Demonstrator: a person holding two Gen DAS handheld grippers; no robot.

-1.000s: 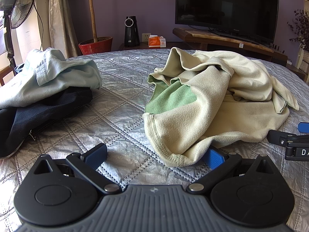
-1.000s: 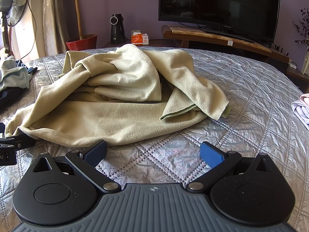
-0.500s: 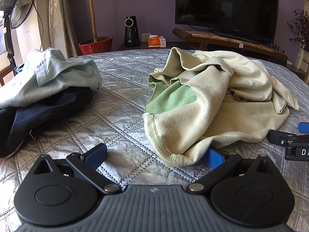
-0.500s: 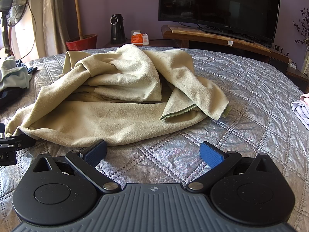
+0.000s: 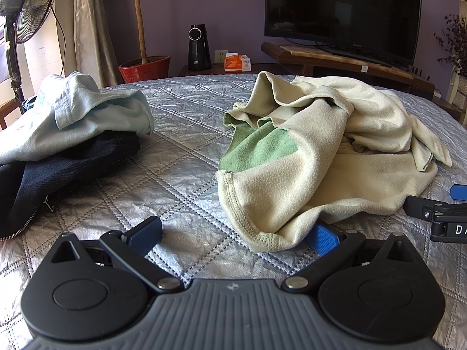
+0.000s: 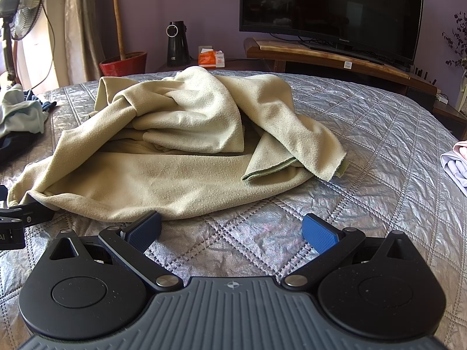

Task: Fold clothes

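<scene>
A crumpled pale-green fleece garment lies on the silver quilted bed cover; it also shows in the right wrist view. My left gripper is open at the garment's near hem corner, which drapes over its right pad. My right gripper is open and empty, low over the cover, its left pad at the garment's front edge. Each gripper shows at the side of the other's view.
A light-blue garment on a dark zipped one is piled at the left. A folded pinkish item lies at the right edge. Beyond the bed are a TV on a wooden stand, a potted plant and a fan.
</scene>
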